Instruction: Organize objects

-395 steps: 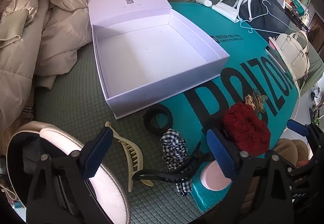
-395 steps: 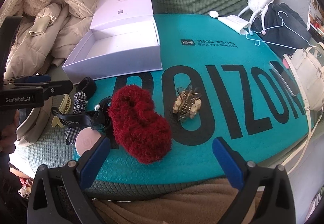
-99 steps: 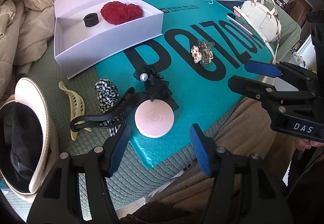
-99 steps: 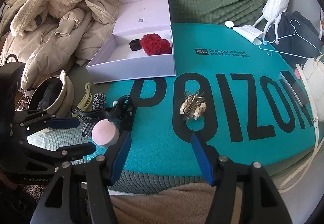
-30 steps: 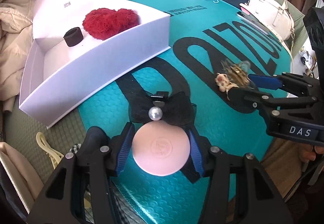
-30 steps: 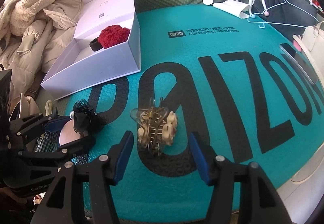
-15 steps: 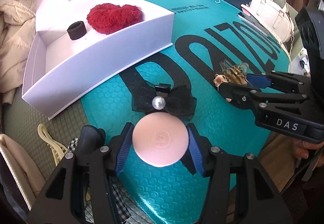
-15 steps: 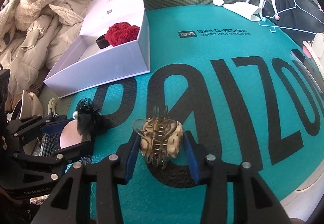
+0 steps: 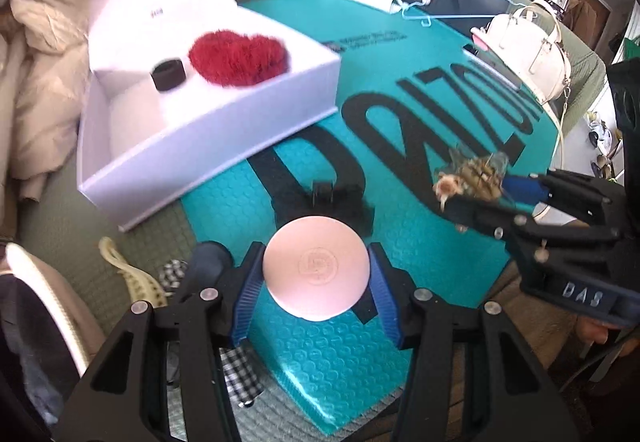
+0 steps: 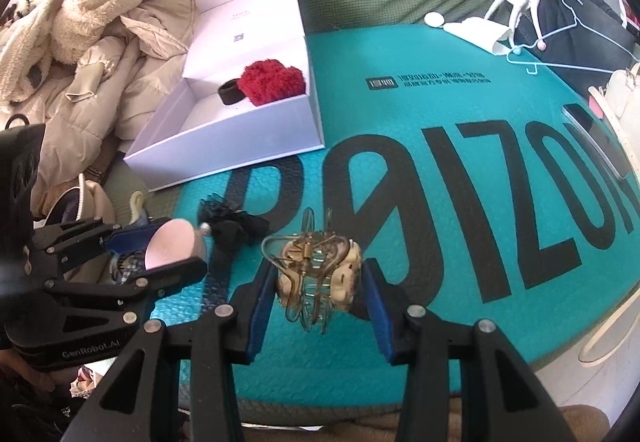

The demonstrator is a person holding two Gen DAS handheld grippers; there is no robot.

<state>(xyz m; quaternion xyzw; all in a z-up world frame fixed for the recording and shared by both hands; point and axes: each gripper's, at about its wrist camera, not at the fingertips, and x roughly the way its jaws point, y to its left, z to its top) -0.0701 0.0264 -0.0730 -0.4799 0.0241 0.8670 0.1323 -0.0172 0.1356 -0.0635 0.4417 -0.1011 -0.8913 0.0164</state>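
My left gripper (image 9: 316, 274) is shut on a round pink compact (image 9: 316, 272) and holds it above the teal mailer bag (image 9: 400, 146). My right gripper (image 10: 318, 282) is shut on a beige and clear claw hair clip (image 10: 316, 270), lifted off the bag; the clip also shows in the left wrist view (image 9: 468, 174). An open white box (image 9: 208, 90) at the back left holds a red fuzzy scrunchie (image 9: 238, 56) and a black hair band (image 9: 169, 74). A black bow clip (image 10: 232, 222) with a pearl lies on the bag beyond the compact.
A cream claw clip (image 9: 132, 274), a checked scrunchie (image 9: 240, 370) and a cap (image 9: 48, 306) lie on the green cover at the left. Beige coats (image 10: 92, 62) are piled behind the box. A white handbag (image 9: 532, 38), a phone (image 10: 596, 138) and a blue hanger (image 10: 560, 42) lie at the right.
Both grippers have lifted their objects: the pink compact and the claw clip are now higher above the bag. The right gripper has closed tighter on the clip.
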